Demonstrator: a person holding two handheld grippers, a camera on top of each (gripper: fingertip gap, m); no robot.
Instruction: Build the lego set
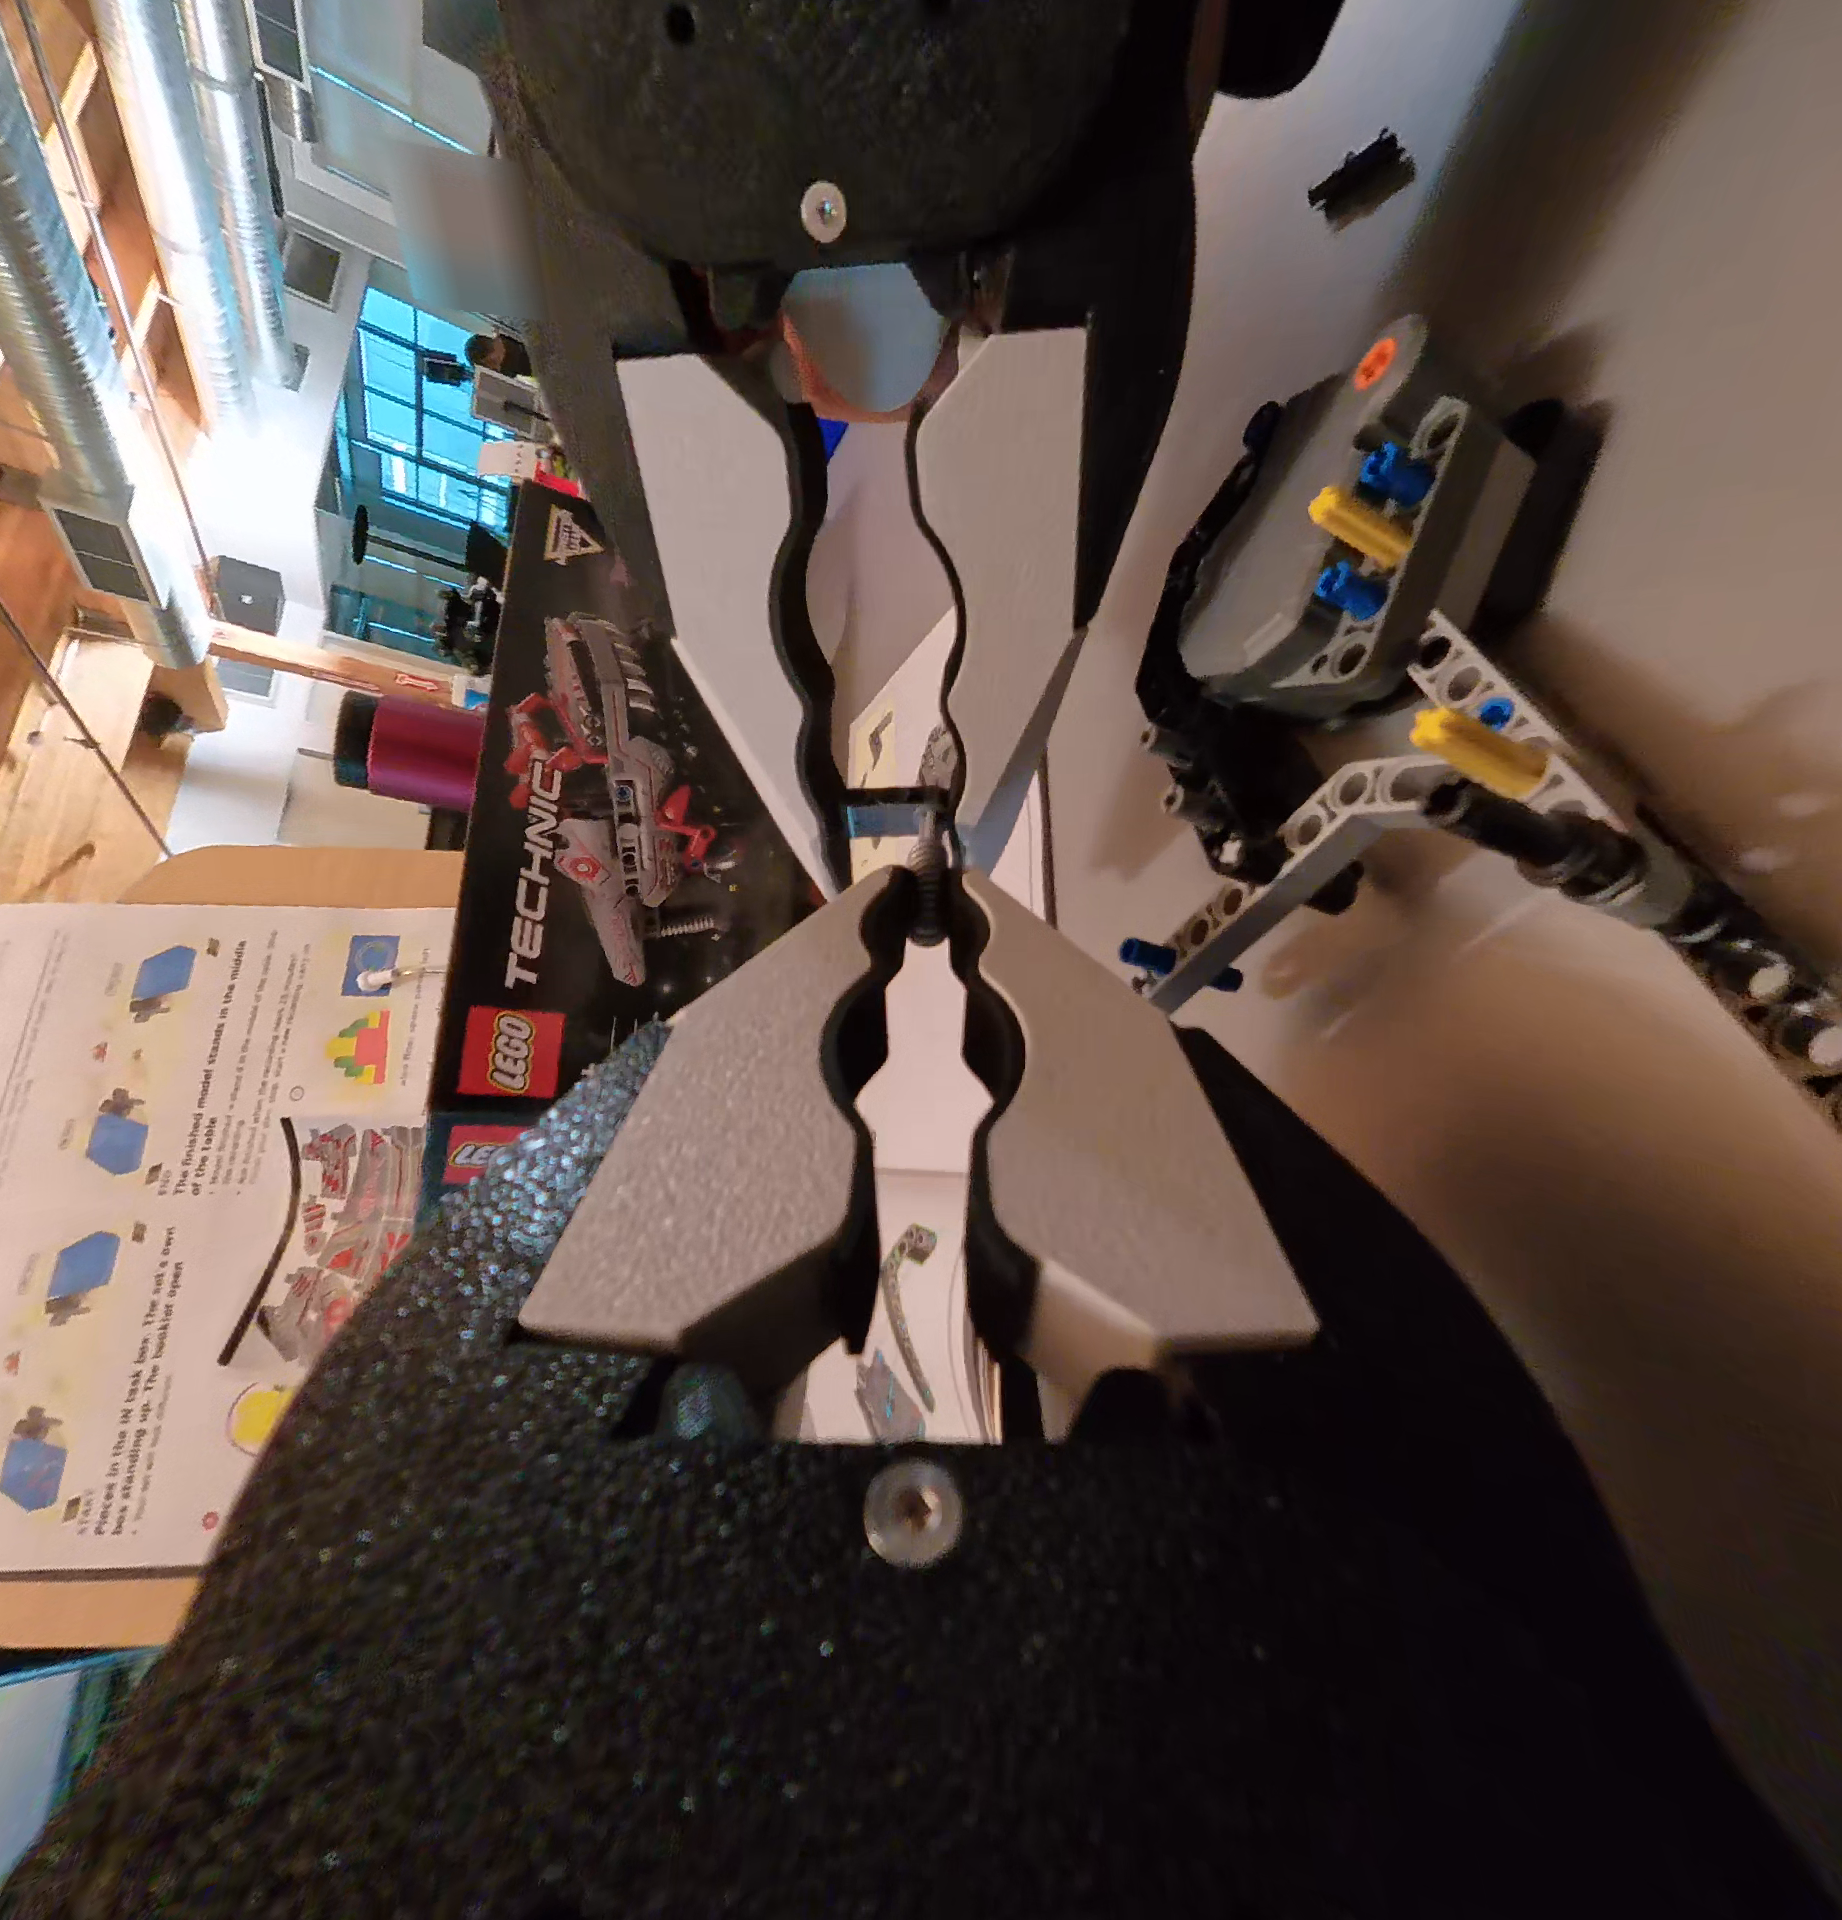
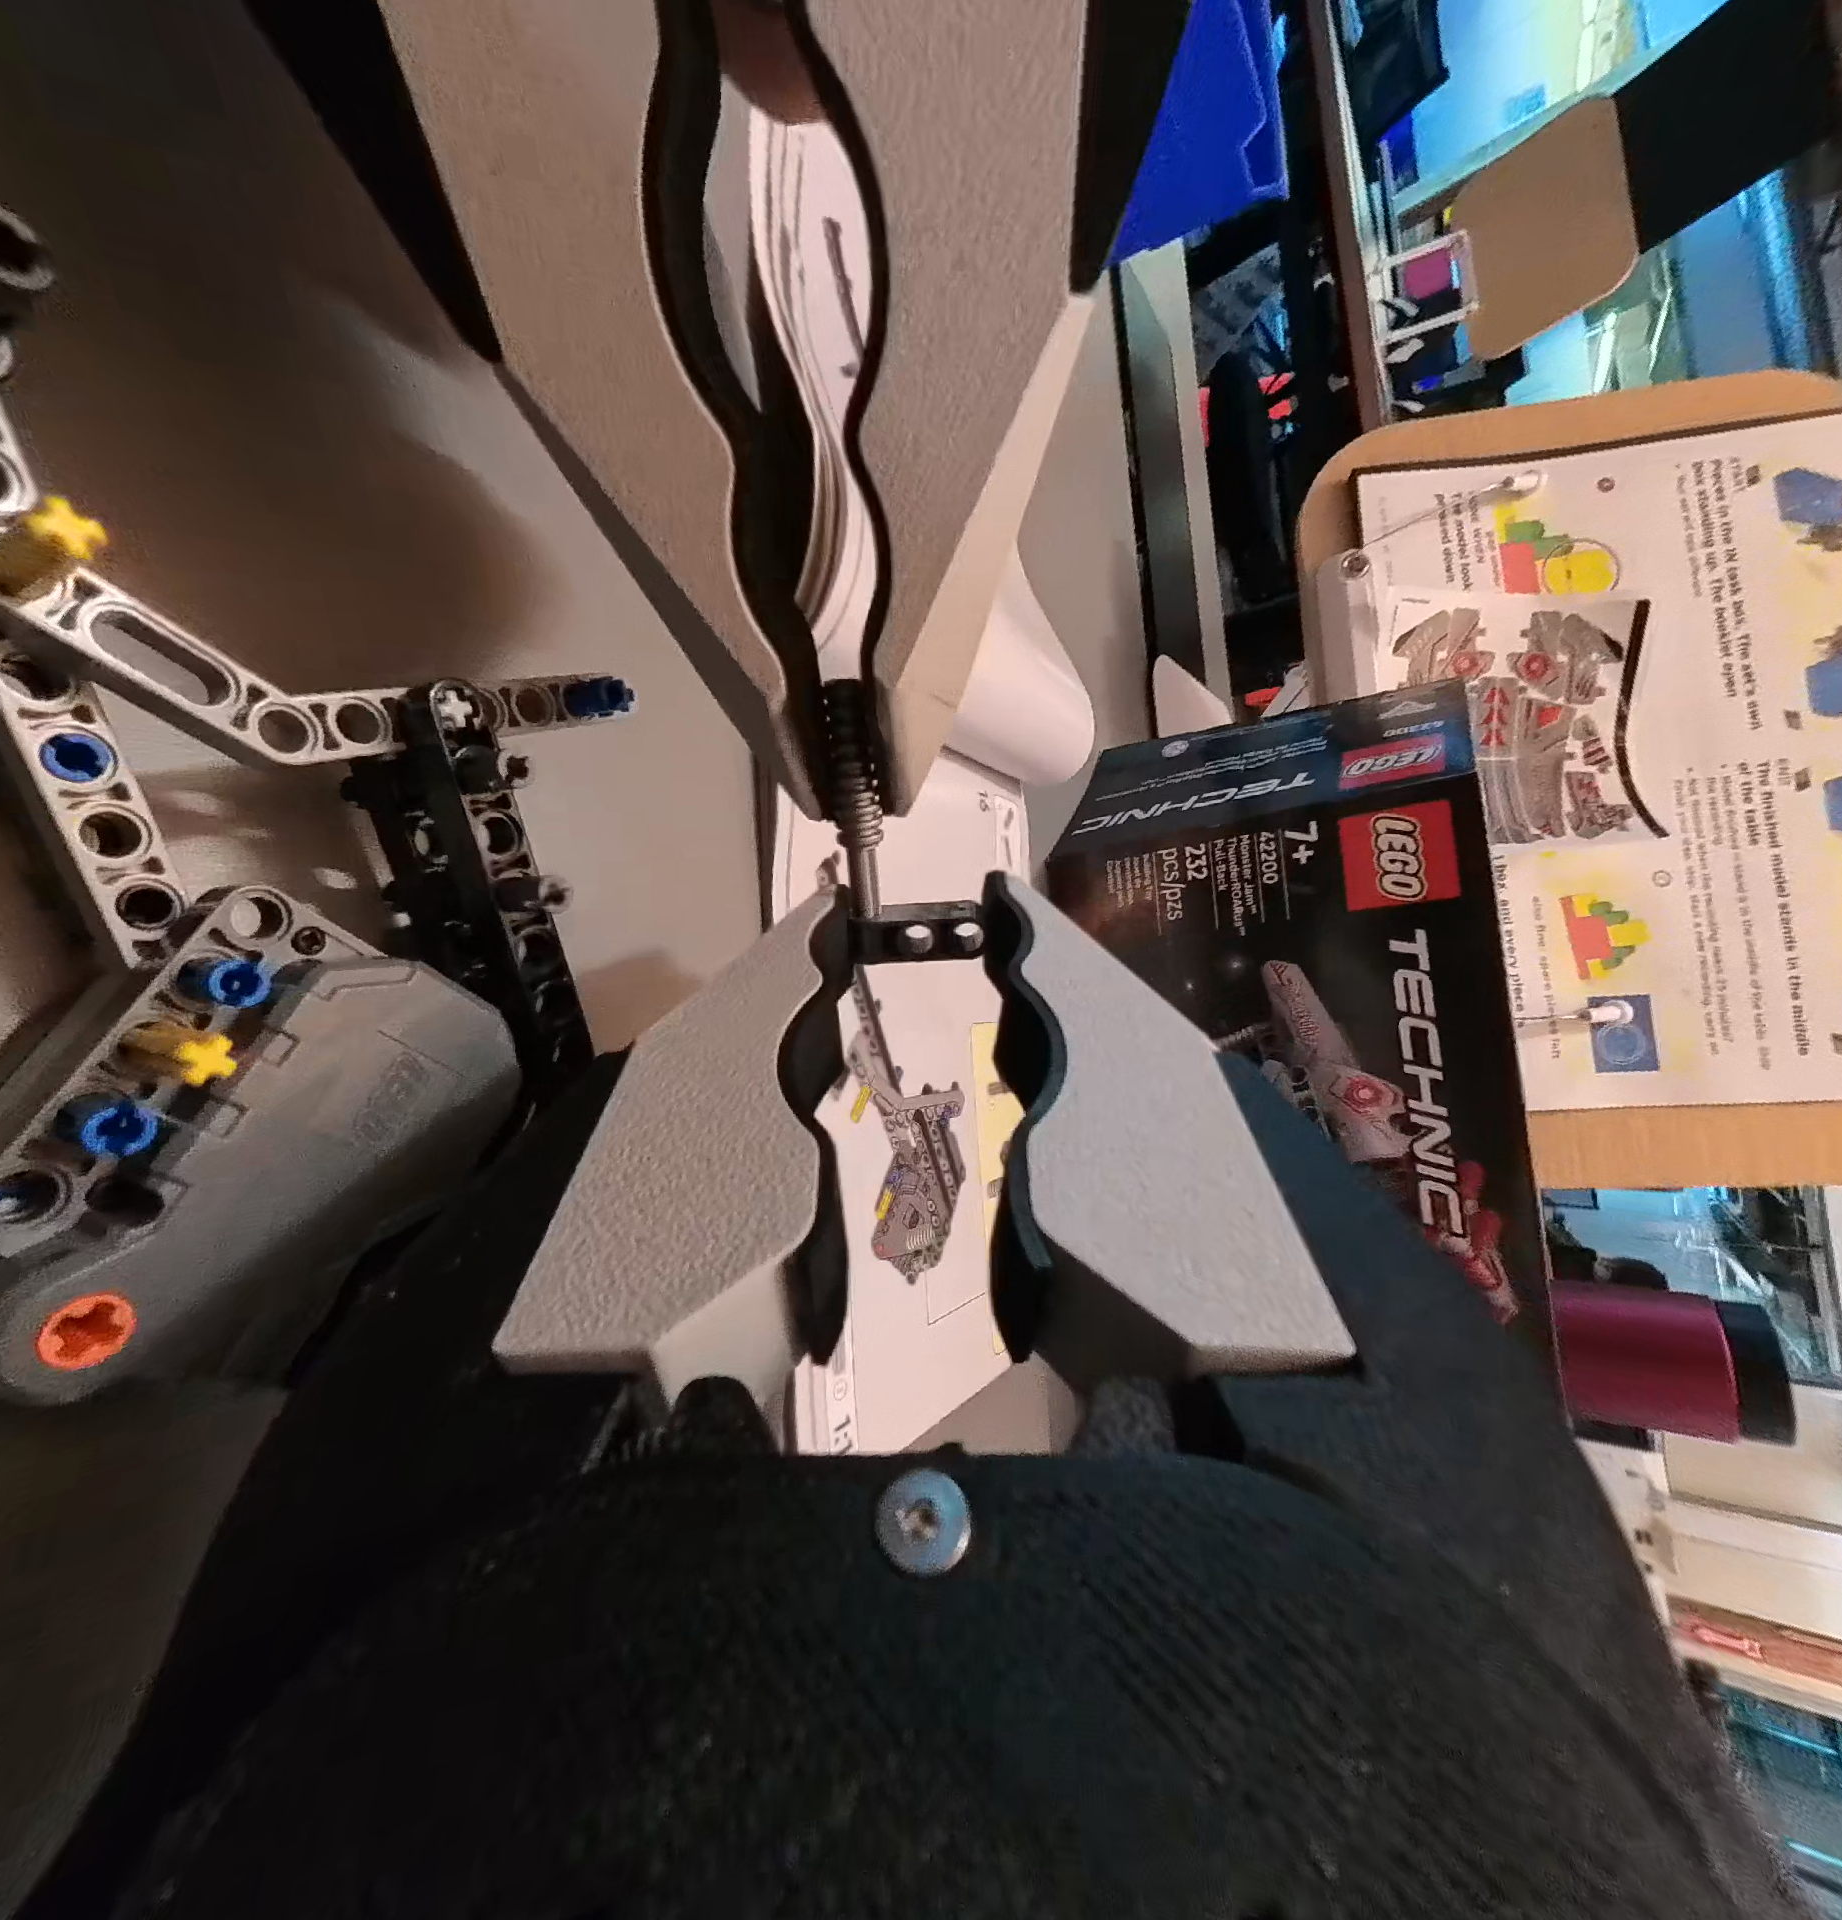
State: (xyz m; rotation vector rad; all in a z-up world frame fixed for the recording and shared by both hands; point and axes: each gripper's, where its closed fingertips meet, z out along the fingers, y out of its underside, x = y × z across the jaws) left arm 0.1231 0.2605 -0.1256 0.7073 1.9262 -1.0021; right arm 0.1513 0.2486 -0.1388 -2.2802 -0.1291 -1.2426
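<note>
My left gripper (image 1: 927, 899) is shut on a small shock absorber with a metal spring (image 1: 929, 883), which also shows in the right wrist view (image 2: 852, 774). My right gripper (image 2: 917, 925) is shut on a short black beam with holes (image 2: 922, 938). The two grippers face each other tip to tip above the table. The absorber's thin rod end meets one end of the black beam. The partly built model lies beside them: a grey pull-back motor block (image 1: 1343, 561) (image 2: 221, 1122) with blue and yellow pins, joined to grey and black beams (image 2: 117, 821).
The black set box (image 1: 605, 790) (image 2: 1364, 987) stands behind the grippers. An instruction sheet on cardboard (image 1: 169, 1195) (image 2: 1623, 779) leans beside it. An open booklet (image 2: 917, 1195) lies on the white table. A purple tumbler (image 1: 418, 748) stands behind the box. A loose black part (image 1: 1358, 182) lies farther off. Both grippers' tips are close together, under 4 cm apart. The left tips stand about 8 centimetres off the grey pull-back motor block (image 1: 1343, 561). It turns up in the right wrist view (image 2: 203, 954) as well.
</note>
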